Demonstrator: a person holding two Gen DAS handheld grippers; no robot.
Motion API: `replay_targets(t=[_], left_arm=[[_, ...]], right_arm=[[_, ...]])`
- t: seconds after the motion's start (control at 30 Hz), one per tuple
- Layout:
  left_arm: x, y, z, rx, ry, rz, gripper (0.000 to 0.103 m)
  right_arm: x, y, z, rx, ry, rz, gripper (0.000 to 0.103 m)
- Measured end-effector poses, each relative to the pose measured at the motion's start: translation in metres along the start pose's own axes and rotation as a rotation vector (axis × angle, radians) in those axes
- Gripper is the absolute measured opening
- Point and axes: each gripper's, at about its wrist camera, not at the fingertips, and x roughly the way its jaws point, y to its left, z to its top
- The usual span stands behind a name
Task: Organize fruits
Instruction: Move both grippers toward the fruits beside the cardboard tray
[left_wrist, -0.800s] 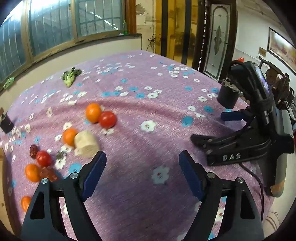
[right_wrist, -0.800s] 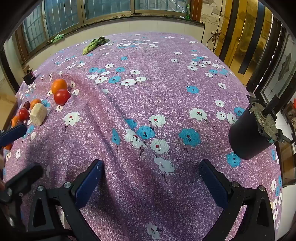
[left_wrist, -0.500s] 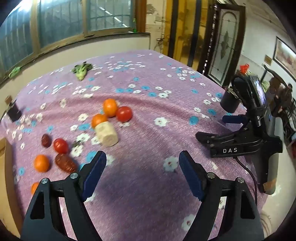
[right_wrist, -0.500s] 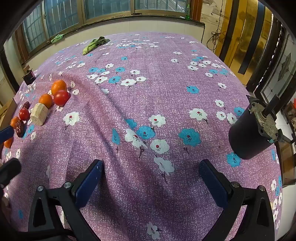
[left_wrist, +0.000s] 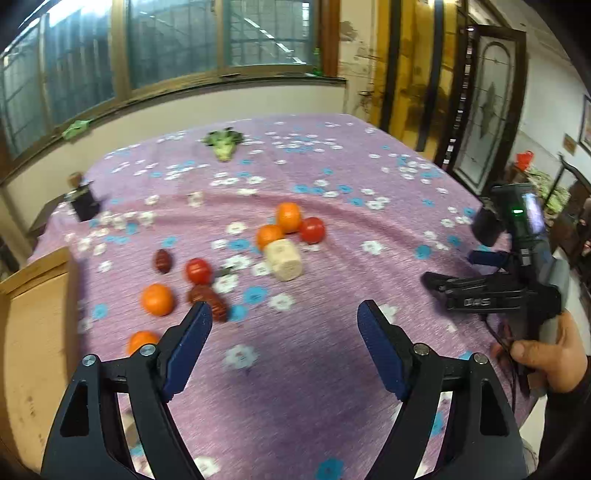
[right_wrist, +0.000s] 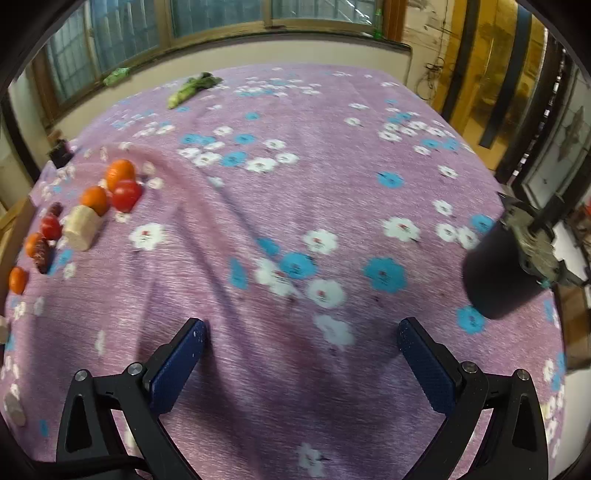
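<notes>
While hovering over purple floral cloth (left_wrist: 332, 387), left gripper (left_wrist: 284, 343) spread wide, nothing betw. blue pads, pointing down at a slant. Right gripper (right_wrist: 301, 356) likewise released, jaws wide, empty, above bare cloth; seen also from left cam at far right, held by hand (left_wrist: 550, 358).

Fruit clustered on left part of table, none gripped. Far group: orange (left_wrist: 289, 217), 2nd orange (left_wrist: 269, 236) just in front, tomato (left_wrist: 312, 229) touching to the right, pale cylinder (left_wrist: 284, 259) lying on its side right before them. Near group, a bit apart: date (left_wrist: 163, 260), 2nd tomato (left_wrist: 198, 270), 3rd orange (left_wrist: 157, 299), dark reddish fruit (left_wrist: 208, 298) just beyond left pad tip, 4th orange (left_wrist: 142, 341) partly behind left finger. Same clusters visible at left edge in right cam.

Greens (left_wrist: 223, 146) at far side of table, well apart from fruit. Small black item (left_wrist: 84, 201) at far left edge. Black cup (right_wrist: 502, 273) near right edge, right of right gripper. Wooden box (left_wrist: 35, 321) at left, beside table; inside not visible. Both views somewhat blurred.
</notes>
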Motion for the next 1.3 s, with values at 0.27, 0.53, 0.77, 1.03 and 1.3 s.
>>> replay_targets(t=[0.27, 0.53, 0.77, 1.03, 1.3], left_arm=[[-0.025, 0.025, -0.009, -0.063, -0.019, 0.110, 0.081], [-0.048, 0.033, -0.021, -0.075, -0.045, 0.152, 0.081], [-0.059, 0.040, -0.036, -0.079, -0.039, 0.199, 0.081], [-0.066, 0.051, -0.050, -0.104, -0.030, 0.218, 0.081], [-0.066, 0.051, -0.052, -0.102, -0.025, 0.217, 0.081]], right_arm=[[-0.041, 0.033, -0.002, 0.067, -0.061, 0.300, 0.103], [-0.090, 0.115, -0.014, -0.248, -0.095, 0.312, 0.103], [-0.107, 0.164, -0.045, -0.486, -0.187, 0.130, 0.103], [-0.108, 0.171, -0.046, -0.519, -0.175, 0.178, 0.103], [-0.107, 0.176, -0.048, -0.529, -0.169, 0.198, 0.103]])
